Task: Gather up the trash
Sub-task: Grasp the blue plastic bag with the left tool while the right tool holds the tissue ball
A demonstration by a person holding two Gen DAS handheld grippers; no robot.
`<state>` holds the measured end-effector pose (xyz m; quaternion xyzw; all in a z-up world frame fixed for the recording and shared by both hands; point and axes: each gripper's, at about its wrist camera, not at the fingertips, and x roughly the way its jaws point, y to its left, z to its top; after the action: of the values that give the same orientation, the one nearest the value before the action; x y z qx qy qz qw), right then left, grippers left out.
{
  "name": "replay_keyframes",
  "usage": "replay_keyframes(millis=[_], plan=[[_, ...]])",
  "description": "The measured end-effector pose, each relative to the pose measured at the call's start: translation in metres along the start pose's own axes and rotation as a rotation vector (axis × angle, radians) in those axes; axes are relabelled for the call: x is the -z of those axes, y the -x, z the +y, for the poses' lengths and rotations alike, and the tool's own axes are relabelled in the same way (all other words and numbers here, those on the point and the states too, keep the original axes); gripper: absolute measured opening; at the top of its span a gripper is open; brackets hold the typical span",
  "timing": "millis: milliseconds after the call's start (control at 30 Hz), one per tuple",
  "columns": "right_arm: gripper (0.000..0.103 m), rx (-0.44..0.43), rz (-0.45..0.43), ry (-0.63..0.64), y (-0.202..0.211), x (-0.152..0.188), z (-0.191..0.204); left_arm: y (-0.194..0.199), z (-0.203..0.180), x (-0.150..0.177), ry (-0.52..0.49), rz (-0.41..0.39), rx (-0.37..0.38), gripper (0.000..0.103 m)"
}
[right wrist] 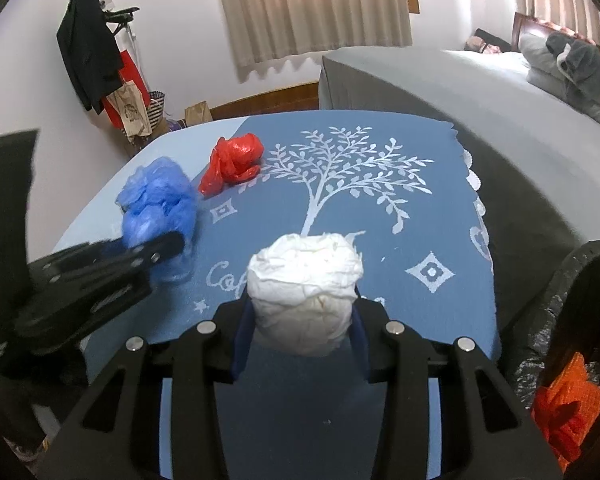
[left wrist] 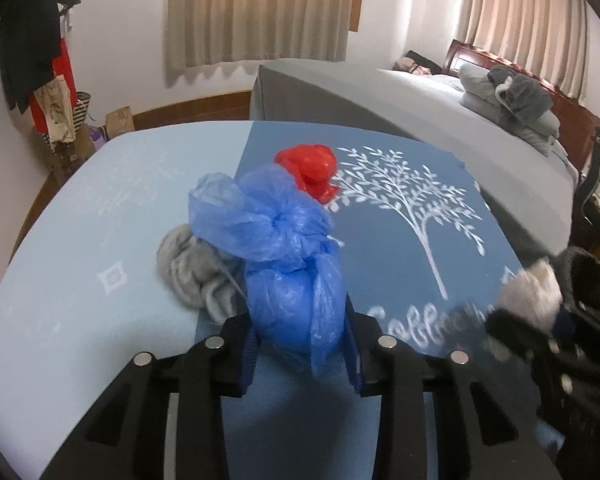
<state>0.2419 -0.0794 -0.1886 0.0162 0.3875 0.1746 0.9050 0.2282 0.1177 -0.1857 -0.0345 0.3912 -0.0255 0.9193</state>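
Our right gripper clenches a crumpled white paper wad above the blue tree-print tablecloth; the black-lined trash bin lies just right of it. Our left gripper grips a knotted blue plastic bag, farther from the bin.

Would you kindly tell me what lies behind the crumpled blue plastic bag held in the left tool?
Behind the crumpled blue plastic bag sits a crumpled red plastic bag, partly hidden; a grey cloth wad shows at its left. Whatever lies directly underneath is covered.
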Motion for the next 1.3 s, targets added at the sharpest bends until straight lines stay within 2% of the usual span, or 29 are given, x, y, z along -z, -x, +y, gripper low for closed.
replay_keyframes(millis=[167, 400, 433, 500, 567, 667, 733, 767, 800, 900, 1300], plan=[[0.040, 0.006, -0.001, -0.003, 0.006, 0.003, -0.003, 0.020, -0.004, 0.018, -0.027, 0.003, 0.027, 0.035], [0.040, 0.012, -0.001, -0.010, 0.014, 0.007, -0.007, 0.027, -0.006, 0.033, -0.041, 0.017, 0.036, 0.039], [0.040, 0.013, -0.002, -0.009, 0.015, 0.007, -0.007, 0.026, -0.005, 0.033, -0.039, 0.019, 0.039, 0.041], [0.040, 0.016, -0.001, -0.008, 0.016, 0.008, -0.007, 0.024, -0.004, 0.031, -0.034, 0.020, 0.039, 0.055], [0.040, 0.017, 0.000, -0.010, 0.016, 0.009, -0.008, 0.024, -0.003, 0.029, -0.024, 0.008, 0.032, 0.064], [0.040, 0.019, 0.002, -0.013, 0.016, 0.009, -0.009, 0.020, -0.003, 0.025, -0.019, 0.007, 0.022, 0.066], [0.040, 0.019, 0.001, -0.012, 0.017, 0.010, -0.009, 0.016, -0.003, 0.023, -0.017, 0.015, 0.019, 0.065], [0.040, 0.019, 0.001, -0.011, 0.017, 0.010, -0.009, 0.016, -0.002, 0.024, -0.016, 0.019, 0.021, 0.056], [0.040, 0.019, -0.001, -0.010, 0.017, 0.010, -0.009, 0.015, -0.002, 0.024, -0.017, 0.024, 0.024, 0.042], [0.040, 0.018, -0.005, -0.013, 0.018, 0.009, -0.010, 0.017, -0.003, 0.027, -0.023, 0.022, 0.037, 0.034], [0.040, 0.017, -0.085, -0.011, 0.054, -0.002, -0.009, 0.058, -0.017, 0.013, -0.044, -0.078, 0.074, 0.032]])
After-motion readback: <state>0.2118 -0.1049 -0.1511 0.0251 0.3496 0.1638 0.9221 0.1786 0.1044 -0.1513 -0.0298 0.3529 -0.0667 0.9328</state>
